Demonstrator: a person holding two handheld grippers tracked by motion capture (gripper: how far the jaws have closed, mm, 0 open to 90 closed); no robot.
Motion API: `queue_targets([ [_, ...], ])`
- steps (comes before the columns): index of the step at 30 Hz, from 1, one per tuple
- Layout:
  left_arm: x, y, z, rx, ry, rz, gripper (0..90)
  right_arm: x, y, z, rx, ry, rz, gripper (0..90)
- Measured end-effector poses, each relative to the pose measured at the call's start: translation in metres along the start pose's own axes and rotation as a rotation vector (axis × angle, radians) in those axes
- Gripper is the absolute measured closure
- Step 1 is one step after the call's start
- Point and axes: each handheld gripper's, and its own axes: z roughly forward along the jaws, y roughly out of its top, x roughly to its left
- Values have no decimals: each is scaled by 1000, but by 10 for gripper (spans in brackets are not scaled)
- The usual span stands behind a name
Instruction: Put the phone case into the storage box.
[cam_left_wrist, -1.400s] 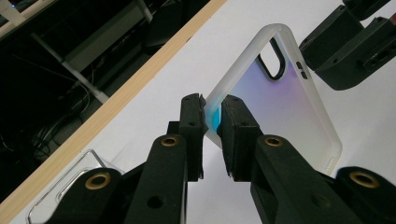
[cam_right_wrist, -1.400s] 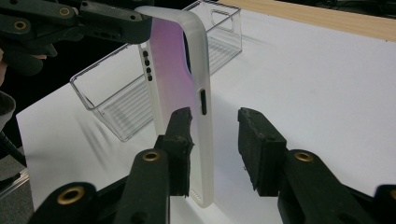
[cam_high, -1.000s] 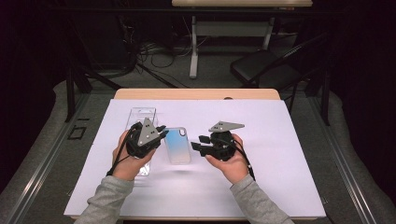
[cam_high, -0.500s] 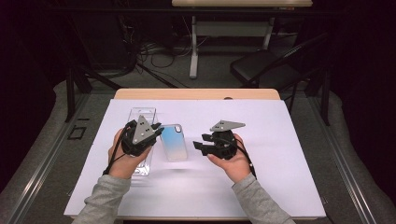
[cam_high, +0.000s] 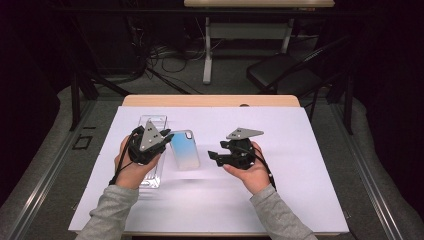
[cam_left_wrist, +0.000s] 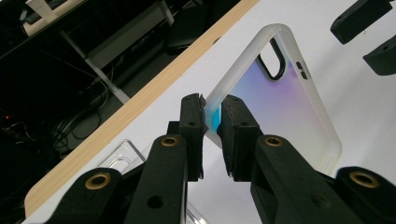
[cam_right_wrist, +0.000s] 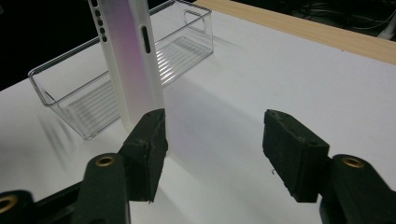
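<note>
The left gripper (cam_left_wrist: 212, 122) pinches the phone case (cam_left_wrist: 285, 107) by its rim, above the counter (cam_high: 300, 150). The right gripper (cam_right_wrist: 212, 154) has just been opening, nothing between its jaws. The case looks light, flexible, slippery; grip the frosted edge.

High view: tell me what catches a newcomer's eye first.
The iridescent phone case at mid-table, pinched at its edge by the left gripper. To its right the right gripper has just been opening, nothing between its jaws. A clear bin lies under the left hand on the white sheet.
</note>
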Motion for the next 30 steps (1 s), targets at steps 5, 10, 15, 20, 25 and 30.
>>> queue_targets([
  [5, 4, 4, -1, -13, 7, 0, 797, -3, 0, 0, 4, -28, -9, 299],
  [10, 12, 6, -1, -17, 7, -1, 797, -4, -1, 2, 39, -40, -11, 242],
  [15, 21, 10, -1, -17, 18, 3, 797, -5, -1, 1, 33, -56, -7, 208],
  [20, 29, 14, 0, -15, 30, 4, 797, -6, -1, 0, 40, -68, -2, 181],
  [25, 39, 15, -1, -16, 39, -7, 798, -7, -1, -1, 39, -79, -8, 166],
  [30, 48, 15, -1, -12, 58, -12, 797, -8, -1, 0, 42, -82, -4, 163],
])
